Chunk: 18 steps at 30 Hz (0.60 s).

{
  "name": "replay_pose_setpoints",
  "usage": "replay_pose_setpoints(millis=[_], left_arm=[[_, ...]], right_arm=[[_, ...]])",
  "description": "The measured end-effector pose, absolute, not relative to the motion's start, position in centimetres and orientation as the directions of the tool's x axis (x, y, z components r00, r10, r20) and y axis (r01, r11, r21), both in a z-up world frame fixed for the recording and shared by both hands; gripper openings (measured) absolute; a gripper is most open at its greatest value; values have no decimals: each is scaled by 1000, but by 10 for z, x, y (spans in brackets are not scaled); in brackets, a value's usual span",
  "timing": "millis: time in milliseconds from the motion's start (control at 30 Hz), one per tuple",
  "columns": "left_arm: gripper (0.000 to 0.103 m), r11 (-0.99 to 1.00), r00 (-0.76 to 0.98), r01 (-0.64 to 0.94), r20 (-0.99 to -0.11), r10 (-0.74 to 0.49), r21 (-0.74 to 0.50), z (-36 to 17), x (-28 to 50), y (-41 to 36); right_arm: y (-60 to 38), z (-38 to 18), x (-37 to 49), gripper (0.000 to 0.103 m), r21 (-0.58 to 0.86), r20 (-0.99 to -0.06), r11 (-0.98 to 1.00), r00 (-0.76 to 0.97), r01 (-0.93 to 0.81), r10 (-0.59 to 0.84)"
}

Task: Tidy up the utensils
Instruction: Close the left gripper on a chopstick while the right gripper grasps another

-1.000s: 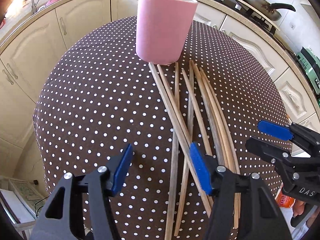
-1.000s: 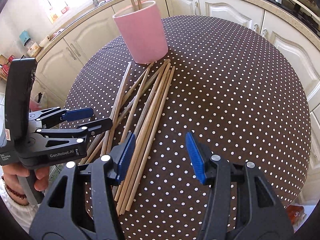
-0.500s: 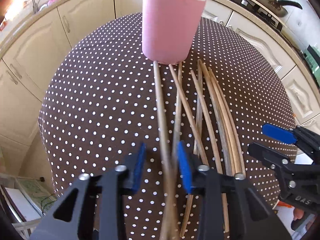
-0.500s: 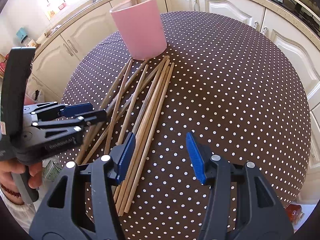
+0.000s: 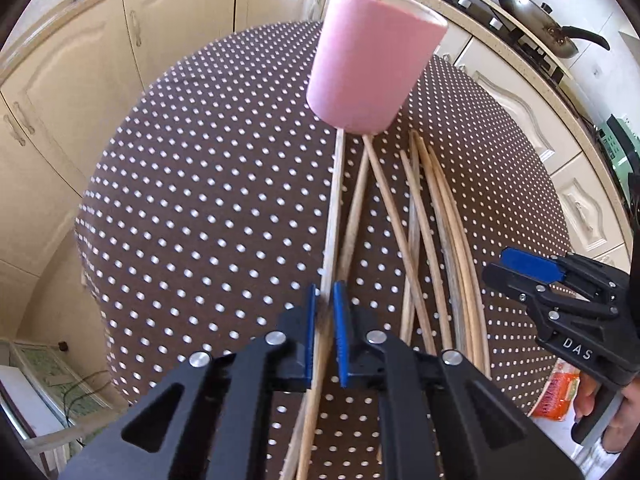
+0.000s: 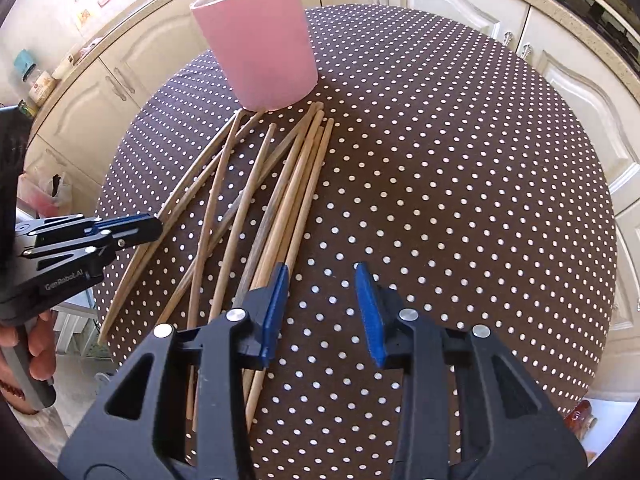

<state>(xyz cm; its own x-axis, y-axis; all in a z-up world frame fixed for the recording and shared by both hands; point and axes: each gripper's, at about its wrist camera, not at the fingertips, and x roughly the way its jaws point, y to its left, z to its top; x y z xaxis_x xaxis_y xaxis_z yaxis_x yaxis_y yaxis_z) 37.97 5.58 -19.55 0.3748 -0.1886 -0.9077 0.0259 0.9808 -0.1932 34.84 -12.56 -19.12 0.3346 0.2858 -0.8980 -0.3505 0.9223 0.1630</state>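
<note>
Left tool [image 5: 323,322] grips a chopstick [image 5: 333,216]; dotted table [image 6: 460,184] rightward lies bare.

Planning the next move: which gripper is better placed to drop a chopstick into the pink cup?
Left. The left gripper is already shut on a chopstick whose far end points at the pink cup. The right gripper is open and holds nothing, beside the loose pile.

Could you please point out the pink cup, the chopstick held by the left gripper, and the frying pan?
pink cup [image 6: 264,44], right wrist view, middle of its side wall.
held chopstick [image 5: 335,196], left wrist view, mid-shaft.
frying pan [image 5: 532,8], left wrist view, bowl.
</note>
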Motion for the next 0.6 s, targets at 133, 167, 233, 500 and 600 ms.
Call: replay_pose_setpoints(millis=[133, 167, 233, 500, 600], left_arm=[[10, 983, 368, 21, -913, -177, -182, -195, 385, 63], [10, 986, 365, 19, -917, -162, -166, -195, 388, 64], [10, 989, 360, 22, -922, -147, -149, -202, 394, 72], [10, 994, 339, 37, -934, -110, -103, -202, 408, 72], [10, 996, 323, 53, -942, -90, -77, -201, 409, 74]], right_arm=[[-118, -196, 354, 35, 146, -907, 923, 325, -355, 268], [-116, -198, 355, 35, 136, -910, 924, 325, -357, 260], [-110, -199, 357, 35, 118, -912, 925, 329, -360, 244], [-99, -199, 374, 34, 101, -930, 930, 300, -353, 215], [-91, -199, 389, 34, 93, -944, 932, 267, -351, 195]])
